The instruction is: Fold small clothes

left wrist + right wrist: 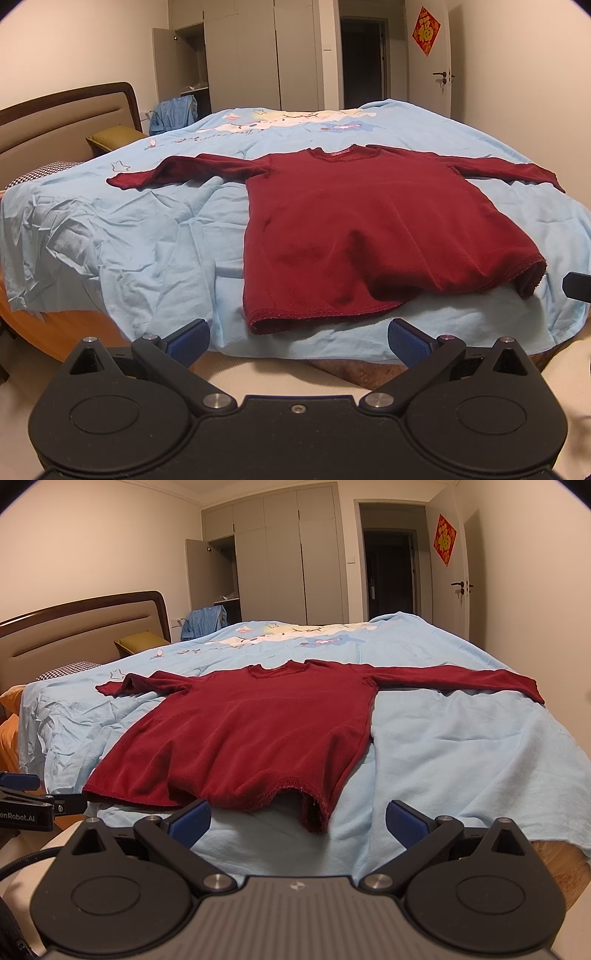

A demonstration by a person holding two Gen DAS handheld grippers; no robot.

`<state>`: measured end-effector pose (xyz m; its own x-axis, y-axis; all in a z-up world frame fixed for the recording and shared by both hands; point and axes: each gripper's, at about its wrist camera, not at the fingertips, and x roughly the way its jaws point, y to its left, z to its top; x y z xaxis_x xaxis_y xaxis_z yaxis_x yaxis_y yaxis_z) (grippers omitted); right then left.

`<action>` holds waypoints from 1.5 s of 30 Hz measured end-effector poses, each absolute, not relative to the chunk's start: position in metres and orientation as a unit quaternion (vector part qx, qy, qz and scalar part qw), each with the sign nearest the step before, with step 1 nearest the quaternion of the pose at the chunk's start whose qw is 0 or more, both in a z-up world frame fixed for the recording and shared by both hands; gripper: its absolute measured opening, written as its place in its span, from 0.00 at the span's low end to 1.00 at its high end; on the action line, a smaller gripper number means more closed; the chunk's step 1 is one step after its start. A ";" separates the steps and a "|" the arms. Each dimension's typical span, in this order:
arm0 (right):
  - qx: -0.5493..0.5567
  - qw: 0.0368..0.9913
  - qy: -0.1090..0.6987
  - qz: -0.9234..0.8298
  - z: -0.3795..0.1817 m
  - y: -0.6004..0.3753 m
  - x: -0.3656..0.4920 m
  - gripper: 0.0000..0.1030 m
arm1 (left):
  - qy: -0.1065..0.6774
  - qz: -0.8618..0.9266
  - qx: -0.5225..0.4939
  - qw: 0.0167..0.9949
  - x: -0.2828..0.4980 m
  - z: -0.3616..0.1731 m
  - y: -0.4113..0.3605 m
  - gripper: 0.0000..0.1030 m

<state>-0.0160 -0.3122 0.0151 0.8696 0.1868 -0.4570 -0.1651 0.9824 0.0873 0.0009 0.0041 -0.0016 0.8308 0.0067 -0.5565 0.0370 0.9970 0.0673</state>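
A dark red long-sleeved shirt [369, 229] [243, 734] lies flat on the light blue bedsheet [129, 240], both sleeves spread out sideways and its hem toward me. My left gripper [299, 341] stands open just short of the hem's left corner, nothing between its blue-padded fingers. My right gripper [297, 823] is open too, close in front of the hem's right corner, which hangs slightly over a fold. In the right wrist view the left gripper [29, 794] shows at the left edge.
A brown headboard [66, 118] and pillows [114, 138] are at the left. The sheet's [461, 757] near edge drops off over a wooden bed frame [561, 867]. Wardrobes [280, 561], a dark doorway and a door stand behind the bed.
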 end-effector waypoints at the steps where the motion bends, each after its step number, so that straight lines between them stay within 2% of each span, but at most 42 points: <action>1: 0.023 0.966 0.240 0.091 0.015 -0.312 -0.015 1.00 | 0.292 -0.007 0.036 0.956 0.001 -0.002 0.005 0.99; 21: 0.026 0.961 0.256 0.104 0.011 -0.310 -0.004 1.00 | 0.319 -0.003 0.022 0.947 0.014 -0.010 0.009 0.99; 34: 0.072 0.953 0.263 0.135 0.010 -0.321 0.015 1.00 | 0.342 -0.029 0.026 0.939 0.058 -0.009 0.001 0.99; 45: 0.071 0.954 0.254 0.145 0.017 -0.329 0.053 1.00 | 0.331 -0.030 0.008 0.943 0.115 0.008 -0.001 0.99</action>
<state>0.0535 -0.3293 0.0169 0.8291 0.3126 -0.4636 -0.2407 0.9479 0.2087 0.1147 -0.0010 0.0078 0.7786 -0.0509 -0.6254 0.0617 0.9981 -0.0043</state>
